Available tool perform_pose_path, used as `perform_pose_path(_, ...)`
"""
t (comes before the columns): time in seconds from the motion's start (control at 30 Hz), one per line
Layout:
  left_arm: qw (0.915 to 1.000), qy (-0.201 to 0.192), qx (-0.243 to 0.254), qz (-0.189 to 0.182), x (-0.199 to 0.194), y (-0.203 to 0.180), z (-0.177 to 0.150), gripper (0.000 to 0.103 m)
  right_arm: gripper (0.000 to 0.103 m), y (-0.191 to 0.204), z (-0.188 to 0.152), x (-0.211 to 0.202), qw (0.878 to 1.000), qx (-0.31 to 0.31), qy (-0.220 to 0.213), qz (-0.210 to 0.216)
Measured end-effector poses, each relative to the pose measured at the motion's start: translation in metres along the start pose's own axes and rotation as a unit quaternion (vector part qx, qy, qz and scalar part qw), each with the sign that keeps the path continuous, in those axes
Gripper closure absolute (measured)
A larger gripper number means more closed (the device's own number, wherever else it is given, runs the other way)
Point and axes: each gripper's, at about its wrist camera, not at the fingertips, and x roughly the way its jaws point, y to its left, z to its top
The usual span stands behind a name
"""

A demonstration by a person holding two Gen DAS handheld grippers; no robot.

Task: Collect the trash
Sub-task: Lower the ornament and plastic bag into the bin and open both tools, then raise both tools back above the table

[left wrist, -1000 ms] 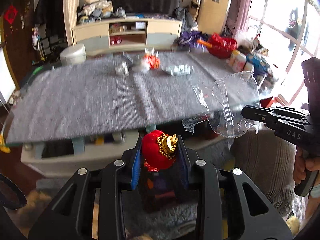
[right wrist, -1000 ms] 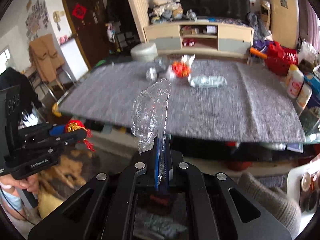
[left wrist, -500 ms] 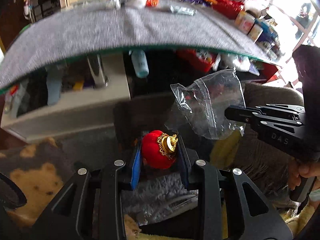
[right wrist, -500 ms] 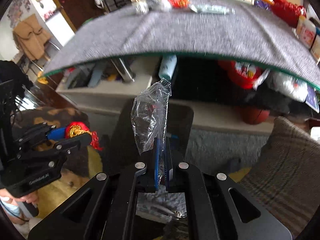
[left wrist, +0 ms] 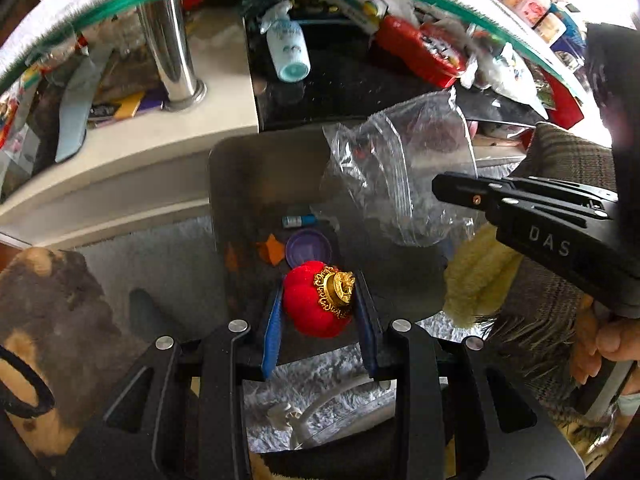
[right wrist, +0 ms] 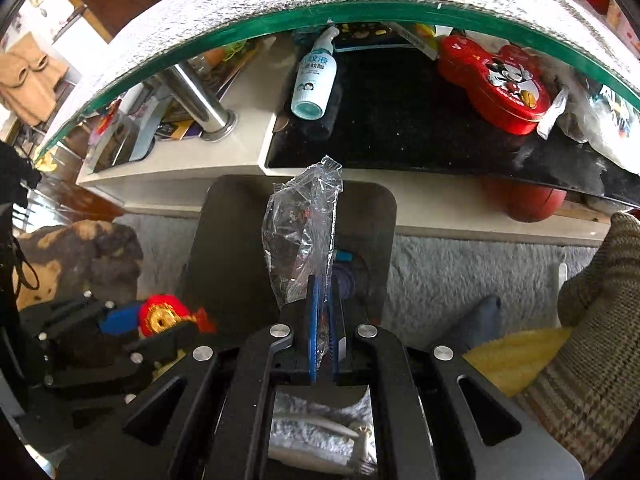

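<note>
Gripping a red ornament (left wrist: 314,300), the left tongs (left wrist: 318,312) hang over a dark bin (left wrist: 240,184) holding earlier scraps. Right-wrist view: right tongs (right wrist: 324,312) pinch a clear bag (right wrist: 302,240) above it; neither dropped yet.

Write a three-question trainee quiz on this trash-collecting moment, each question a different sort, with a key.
1. True or false: the left gripper is empty.
2. Multiple choice: what is the right gripper shut on? A) a spray bottle B) a clear plastic bag C) a red tin
3. Fill in: both grippers hang above the dark ____ on the floor, which already holds a purple lid.

Key:
1. False; it grips a red lantern ornament.
2. B
3. bin
</note>
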Motion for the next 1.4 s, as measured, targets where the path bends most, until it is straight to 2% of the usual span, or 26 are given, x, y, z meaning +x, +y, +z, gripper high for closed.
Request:
perform_pose_path(0.23,0.9999,0.012,-0.004,0.000,0.008,0.004,0.006,0.070,0.094,-0.001,0.008,0.010,1.000,0.010,0.006,0.006)
perform_pose_path(0.3,0.9999,0.008,0.000,0.005,0.006,0.002,0.005,0.060,0.094,-0.002,0.009,0.010,1.000,0.014,0.006,0.010)
perform_pose_path(0.4,0.9999,0.003,0.001,0.010,0.002,0.003,0.005,0.050,0.091,-0.004,0.012,0.008,1.000,0.019,0.002,0.013)
perform_pose_path(0.43,0.9999,0.001,0.000,0.013,0.000,0.003,0.006,0.049,0.078,-0.005,0.012,0.007,1.000,0.021,0.000,0.013)
perform_pose_path(0.47,0.9999,-0.002,0.000,0.016,-0.003,0.003,0.006,0.046,0.057,-0.006,0.013,0.004,1.000,0.023,-0.003,0.013)
perform_pose_path(0.5,0.9998,-0.005,0.000,0.019,-0.005,0.003,0.007,0.041,0.047,-0.008,0.014,0.000,1.000,0.025,-0.011,0.013)
perform_pose_path(0.6,0.9994,-0.020,0.003,0.029,-0.019,0.003,0.009,0.029,0.039,-0.011,0.018,-0.014,0.999,0.024,-0.028,0.005)
perform_pose_path(0.67,0.9990,-0.030,0.002,0.034,-0.030,0.005,0.011,0.021,0.019,-0.013,0.022,-0.024,0.999,0.019,-0.039,-0.004)
perform_pose_path(0.73,0.9985,-0.041,-0.002,0.035,-0.042,0.007,0.015,0.011,0.006,-0.013,0.028,-0.039,0.998,0.008,-0.058,-0.013)
perform_pose_path(0.77,0.9981,-0.051,-0.005,0.033,-0.051,0.007,0.019,0.008,0.004,-0.014,0.032,-0.047,0.998,0.005,-0.066,-0.013)
perform_pose_path(1.13,0.9900,-0.136,-0.008,0.037,-0.130,0.010,0.070,0.008,0.004,-0.039,0.082,-0.124,0.989,0.014,-0.147,-0.007)
perform_pose_path(1.4,0.9831,-0.171,-0.006,0.064,-0.158,0.023,0.130,0.008,0.004,-0.059,0.128,-0.135,0.984,0.042,-0.174,-0.015)
